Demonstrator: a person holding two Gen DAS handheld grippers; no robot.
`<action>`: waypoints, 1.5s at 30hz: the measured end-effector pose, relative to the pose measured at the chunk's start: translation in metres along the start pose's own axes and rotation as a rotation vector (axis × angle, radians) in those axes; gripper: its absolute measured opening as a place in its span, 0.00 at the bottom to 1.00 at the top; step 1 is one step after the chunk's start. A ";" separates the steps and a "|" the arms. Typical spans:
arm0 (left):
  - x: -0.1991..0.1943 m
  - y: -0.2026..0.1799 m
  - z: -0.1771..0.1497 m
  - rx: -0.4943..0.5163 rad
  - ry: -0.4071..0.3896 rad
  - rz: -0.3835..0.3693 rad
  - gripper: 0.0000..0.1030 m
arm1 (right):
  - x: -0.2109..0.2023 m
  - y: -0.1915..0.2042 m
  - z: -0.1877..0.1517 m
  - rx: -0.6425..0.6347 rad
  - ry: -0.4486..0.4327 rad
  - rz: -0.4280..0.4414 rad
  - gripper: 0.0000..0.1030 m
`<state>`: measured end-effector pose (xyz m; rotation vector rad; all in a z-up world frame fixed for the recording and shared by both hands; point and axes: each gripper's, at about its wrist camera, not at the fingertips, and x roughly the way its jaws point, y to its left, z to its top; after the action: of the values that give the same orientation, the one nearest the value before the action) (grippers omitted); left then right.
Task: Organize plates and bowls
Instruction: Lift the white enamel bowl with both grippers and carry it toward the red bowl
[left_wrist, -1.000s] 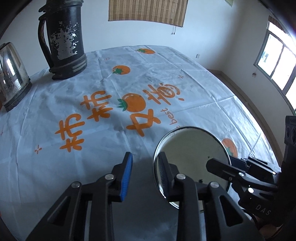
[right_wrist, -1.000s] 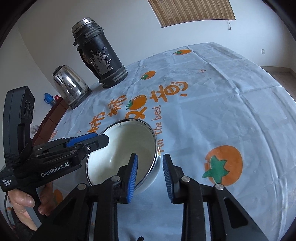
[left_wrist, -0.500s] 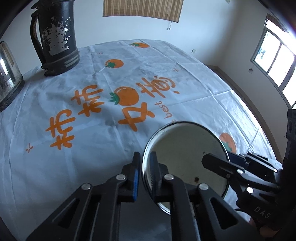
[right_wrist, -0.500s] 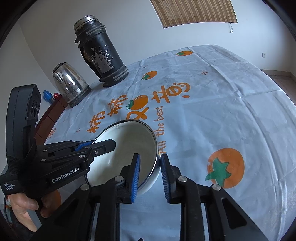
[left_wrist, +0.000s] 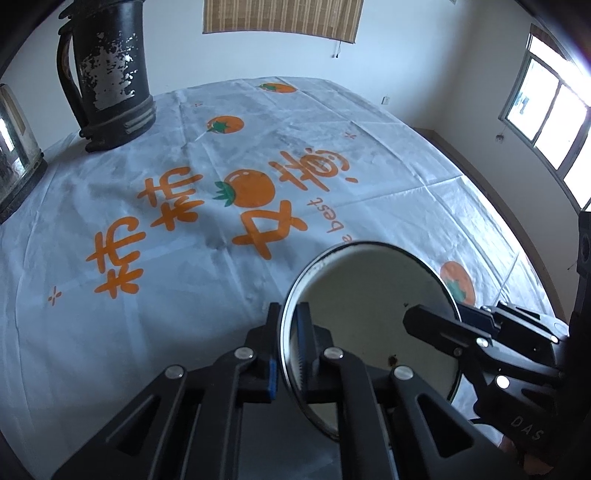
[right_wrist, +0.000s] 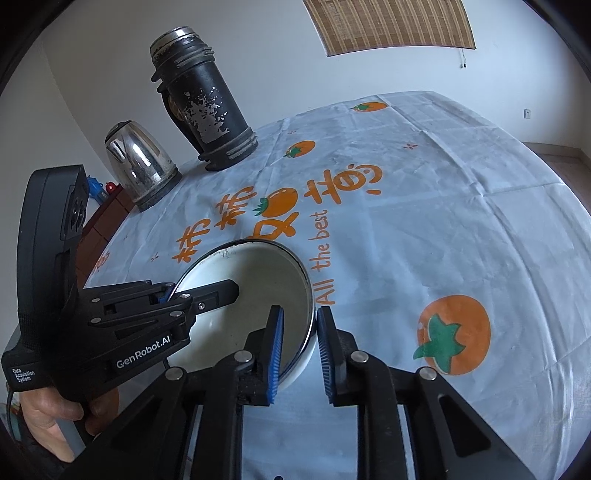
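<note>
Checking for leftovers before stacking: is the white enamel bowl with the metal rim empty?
Nearly empty: the white enamel bowl shows a bare pale inside in both views, with only a small dark speck near the bottom.

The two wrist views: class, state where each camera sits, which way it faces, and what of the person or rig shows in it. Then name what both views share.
Left wrist: on the left gripper, facing down across the tablecloth; its jaws pinch the bowl rim; the right gripper shows.
Right wrist: on the right gripper, facing likewise; its jaws straddle the opposite rim; a hand shows.
Shared: bowl, flask, kettle.
</note>
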<state>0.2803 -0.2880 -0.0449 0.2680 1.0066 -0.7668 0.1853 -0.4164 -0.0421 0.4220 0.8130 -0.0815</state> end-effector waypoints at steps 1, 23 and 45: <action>-0.001 0.000 0.000 0.000 -0.003 0.001 0.05 | 0.000 0.000 0.000 -0.003 0.000 -0.004 0.19; -0.080 -0.024 -0.006 0.048 -0.178 0.061 0.04 | -0.060 0.022 -0.001 -0.049 -0.136 0.007 0.11; -0.154 -0.048 -0.066 0.000 -0.242 0.048 0.05 | -0.147 0.060 -0.044 -0.097 -0.209 0.001 0.11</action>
<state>0.1569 -0.2166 0.0554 0.1933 0.7696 -0.7361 0.0674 -0.3577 0.0571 0.3160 0.6084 -0.0832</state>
